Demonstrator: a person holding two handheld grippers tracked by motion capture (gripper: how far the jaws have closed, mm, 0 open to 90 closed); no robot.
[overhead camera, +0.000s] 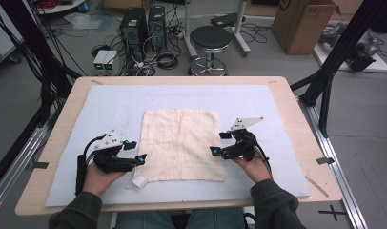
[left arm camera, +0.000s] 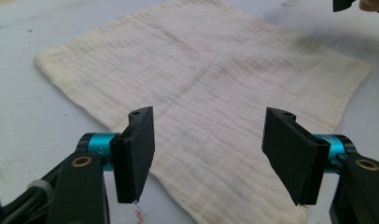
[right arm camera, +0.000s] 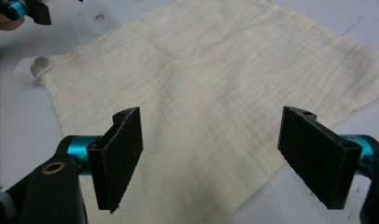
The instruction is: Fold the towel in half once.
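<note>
Left gripper (overhead camera: pixel 140 159) at the cloth's left edge, jaws spread wide and released, nothing pinched; in the left gripper view the cream cloth (left arm camera: pixel 211 88) flat under and ahead of the gap between the jaws. Small white tag (overhead camera: pixel 139 181) just beside the left jaws, at the cloth's near left corner. Cloth spread flat on the blue-grey worktop (overhead camera: pixel 258 102) between both sets of jaws. Right gripper (overhead camera: pixel 214 150) at the cloth's right edge, jaws likewise parted, gripping nothing, cloth beneath and beyond.
</note>
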